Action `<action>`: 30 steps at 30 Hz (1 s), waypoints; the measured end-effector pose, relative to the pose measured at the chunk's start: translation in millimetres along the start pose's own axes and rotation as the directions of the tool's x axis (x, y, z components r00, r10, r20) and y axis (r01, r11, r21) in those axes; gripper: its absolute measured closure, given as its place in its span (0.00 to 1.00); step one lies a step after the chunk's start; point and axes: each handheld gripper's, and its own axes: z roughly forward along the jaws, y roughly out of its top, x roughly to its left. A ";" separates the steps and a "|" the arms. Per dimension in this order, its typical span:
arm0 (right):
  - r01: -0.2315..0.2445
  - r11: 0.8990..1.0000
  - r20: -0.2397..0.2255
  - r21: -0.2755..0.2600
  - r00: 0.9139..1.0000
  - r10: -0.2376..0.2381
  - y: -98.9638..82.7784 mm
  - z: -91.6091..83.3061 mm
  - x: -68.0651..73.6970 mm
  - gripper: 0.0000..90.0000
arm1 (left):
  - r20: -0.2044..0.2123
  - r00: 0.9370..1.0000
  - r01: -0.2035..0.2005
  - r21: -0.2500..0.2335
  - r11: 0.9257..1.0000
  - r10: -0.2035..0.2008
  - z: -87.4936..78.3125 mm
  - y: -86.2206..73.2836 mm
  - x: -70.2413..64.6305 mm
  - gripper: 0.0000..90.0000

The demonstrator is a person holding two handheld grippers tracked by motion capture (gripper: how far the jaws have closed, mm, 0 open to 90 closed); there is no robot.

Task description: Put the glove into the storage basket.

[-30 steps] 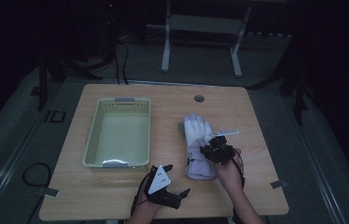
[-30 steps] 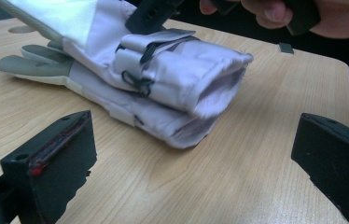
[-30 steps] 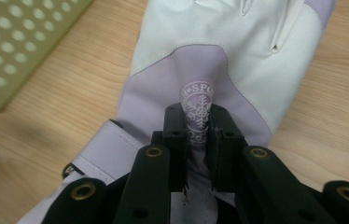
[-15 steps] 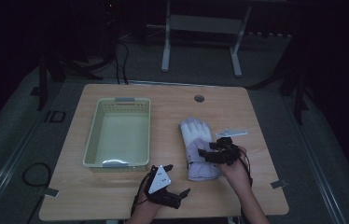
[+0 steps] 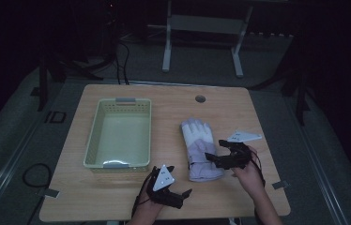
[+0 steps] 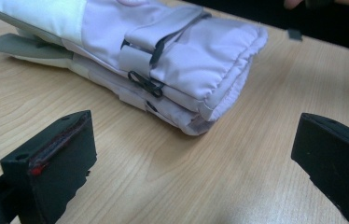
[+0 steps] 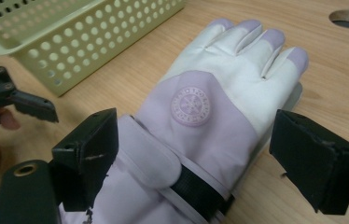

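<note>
step: pre-grasp | right gripper (image 5: 213,158) jaws apart over glove (image 5: 197,147) cuff | left gripper (image 5: 183,196) agape beside glove | next: likely clamp cuff

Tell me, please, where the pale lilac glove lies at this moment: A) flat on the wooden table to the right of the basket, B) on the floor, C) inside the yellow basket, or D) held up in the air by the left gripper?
A: the glove lies flat on the table, right of the empty basket, and both grippers' jaws stand open around nothing.
</note>
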 end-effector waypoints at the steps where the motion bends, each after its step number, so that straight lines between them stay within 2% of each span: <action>1: -0.008 1.000 -0.013 0.017 1.000 0.008 0.9 -2.5 -3.8 0.18 | 0.004 1.000 -0.002 -0.014 1.000 0.002 -1.4 2.3 -1.4 0.00; 2: -0.026 0.999 -0.029 0.030 0.999 0.027 1.6 -5.4 -9.1 0.19 | 0.014 1.000 -0.002 -0.026 1.000 0.002 -2.4 3.9 -2.0 0.00; 4: -0.020 0.999 -0.028 0.036 0.999 0.021 2.0 -9.3 -15.0 0.19 | 0.041 0.999 0.003 -0.025 1.000 -0.002 -4.1 10.3 -1.8 0.00; 6: 0.013 0.999 -0.008 0.033 1.000 -0.012 2.2 -14.1 -20.3 0.18 | 0.060 0.998 0.030 -0.030 0.999 -0.029 -6.2 16.8 -0.8 0.00; 7: 0.013 0.999 -0.002 0.029 1.000 -0.013 2.4 -15.9 -22.0 0.18 | 0.072 0.996 0.057 -0.030 0.998 -0.055 -7.1 21.2 -0.3 0.00; 9: 0.004 1.000 -0.014 0.030 1.000 -0.003 3.0 -19.4 -28.5 0.16 | 0.084 0.994 0.068 -0.042 0.997 -0.064 -8.5 27.5 0.0 0.00; 11: -0.017 1.000 0.004 0.026 1.000 0.017 4.2 -21.9 -34.0 0.14 | 0.090 0.994 0.066 -0.033 0.997 -0.063 -7.2 36.2 0.6 0.00; 13: -0.024 1.000 -0.001 0.005 1.000 0.024 5.4 -24.0 -36.2 0.13 | 0.106 0.992 0.074 -0.036 0.997 -0.070 -4.4 47.6 2.4 0.00; 16: -0.002 1.000 0.001 -0.004 1.000 0.002 6.1 -23.1 -37.1 0.12 | 0.105 0.994 0.047 -0.031 0.998 -0.044 1.3 64.7 4.6 0.00; 18: 0.003 1.000 0.007 -0.004 1.000 -0.003 6.5 -22.3 -37.8 0.12 | 0.105 0.994 0.047 -0.031 0.998 -0.044 1.3 64.7 4.6 0.00; 19: 0.003 1.000 0.010 -0.026 1.000 -0.002 7.9 -22.0 -40.7 0.22 | 0.078 0.997 0.025 -0.015 1.000 -0.024 8.7 79.2 7.9 0.00; 20: 0.013 0.999 0.025 -0.034 1.000 -0.012 8.5 -22.0 -41.5 0.27 | 0.062 0.998 0.029 -0.011 1.000 -0.028 16.0 89.5 11.7 0.00; 21: 0.017 0.999 0.029 -0.040 0.999 -0.016 9.5 -21.1 -42.0 0.30 | 0.055 0.998 0.037 -0.020 0.999 -0.036 18.5 93.8 14.1 0.00; 22: 0.023 0.999 0.033 -0.048 0.999 -0.022 10.5 -20.3 -42.1 0.38 | 0.055 0.998 0.037 -0.020 0.999 -0.036 18.5 93.8 14.1 0.00; 23: 0.029 0.999 0.034 -0.046 0.999 -0.027 11.6 -19.0 -42.1 0.47 | 0.035 0.998 0.054 -0.019 0.998 -0.053 24.6 101.7 20.0 0.00; 24: 0.029 0.999 0.037 -0.039 0.999 -0.027 12.8 -17.3 -41.6 0.49 | 0.009 0.998 0.057 -0.013 0.998 -0.057 28.0 105.3 22.7 0.00; 25: 0.029 0.999 0.037 -0.039 0.999 -0.027 12.8 -17.3 -41.6 0.49 | 0.009 0.998 0.057 -0.013 0.998 -0.057 28.0 105.3 22.7 0.00; 26: 0.032 0.999 0.037 -0.029 0.999 -0.031 14.6 -11.9 -41.2 0.52 | -0.010 0.997 0.080 0.004 0.997 -0.080 35.2 110.9 30.7 0.01; 28: 0.021 1.000 0.032 -0.022 0.999 -0.020 14.7 -4.9 -41.9 0.53 | -0.030 0.993 0.111 0.012 0.994 -0.111 42.3 112.5 39.6 0.12; 30: 0.012 1.000 0.024 -0.007 1.000 -0.012 13.1 2.4 -42.7 0.54 | -0.055 0.988 0.149 0.041 0.988 -0.147 50.8 111.8 46.6 0.15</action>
